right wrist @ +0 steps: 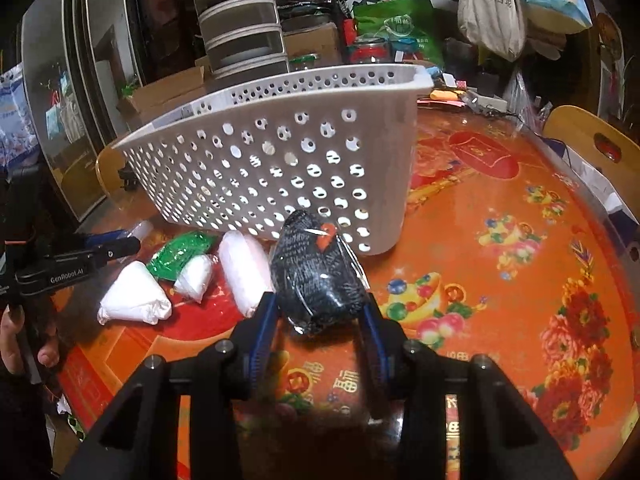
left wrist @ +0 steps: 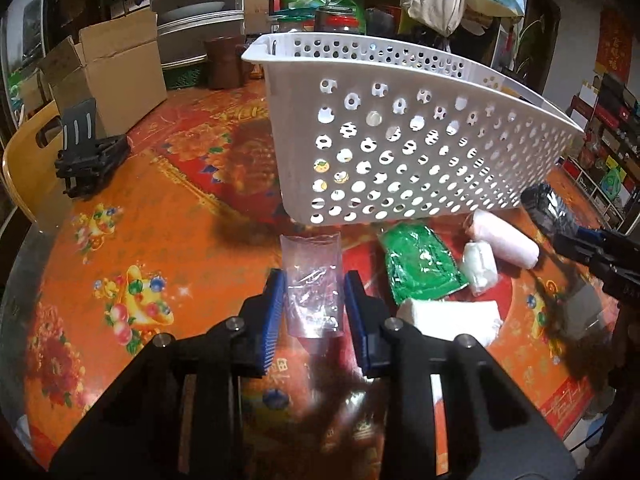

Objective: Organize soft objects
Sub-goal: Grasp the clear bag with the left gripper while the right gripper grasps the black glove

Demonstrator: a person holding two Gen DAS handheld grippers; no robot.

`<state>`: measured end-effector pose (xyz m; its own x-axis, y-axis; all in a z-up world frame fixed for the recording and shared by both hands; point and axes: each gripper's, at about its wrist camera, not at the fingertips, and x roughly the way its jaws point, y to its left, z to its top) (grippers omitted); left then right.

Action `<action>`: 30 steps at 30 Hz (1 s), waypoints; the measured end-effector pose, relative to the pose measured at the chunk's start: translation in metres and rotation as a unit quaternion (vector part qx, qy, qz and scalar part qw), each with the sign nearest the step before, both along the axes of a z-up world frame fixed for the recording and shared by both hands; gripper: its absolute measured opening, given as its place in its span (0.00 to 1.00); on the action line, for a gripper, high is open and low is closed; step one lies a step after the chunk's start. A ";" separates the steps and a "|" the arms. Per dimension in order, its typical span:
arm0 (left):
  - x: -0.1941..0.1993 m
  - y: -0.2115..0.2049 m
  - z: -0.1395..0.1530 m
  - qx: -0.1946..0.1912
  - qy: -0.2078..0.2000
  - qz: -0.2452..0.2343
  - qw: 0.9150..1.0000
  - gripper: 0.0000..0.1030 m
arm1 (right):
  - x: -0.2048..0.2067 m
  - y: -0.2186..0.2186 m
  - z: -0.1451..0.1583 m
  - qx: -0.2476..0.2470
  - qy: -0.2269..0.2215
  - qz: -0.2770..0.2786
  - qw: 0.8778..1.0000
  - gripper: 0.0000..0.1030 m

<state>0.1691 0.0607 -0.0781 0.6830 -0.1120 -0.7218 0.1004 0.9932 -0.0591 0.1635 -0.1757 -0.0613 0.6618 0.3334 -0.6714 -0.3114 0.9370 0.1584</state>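
the left gripper (left wrist: pixel 314 312) straddles a clear plastic bag (left wrist: pixel 312 284), its blue pads just beside the sides, so i can't tell if it pinches. the white perforated basket (left wrist: pixel 400 152) stands straight ahead, beyond the bag's long axis. the right gripper (right wrist: pixel 320 320) clamps a dark knitted bundle (right wrist: pixel 316 276) (orange tag), basket close ahead. readable: "genrobot.ai".
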 end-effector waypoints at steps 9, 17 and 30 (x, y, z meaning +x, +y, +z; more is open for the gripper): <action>-0.022 0.014 0.022 0.002 -0.025 0.013 1.000 0.27 | -0.016 -0.008 0.021 -0.004 -0.033 -0.009 0.999 0.39; -0.034 0.024 0.062 -0.016 -0.058 0.027 0.998 0.27 | -0.034 -0.035 0.073 0.006 -0.085 -0.031 0.996 0.39; 0.000 -0.004 0.169 0.023 -0.122 -0.006 0.992 0.27 | 0.007 -0.026 0.131 -0.018 -0.100 -0.021 0.995 0.39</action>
<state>0.1690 0.0567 0.0909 0.8372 -0.0916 -0.5391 0.1172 0.9930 0.0133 0.1707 -0.2014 0.0694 0.7965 0.2806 -0.5356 -0.2942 0.9537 0.0622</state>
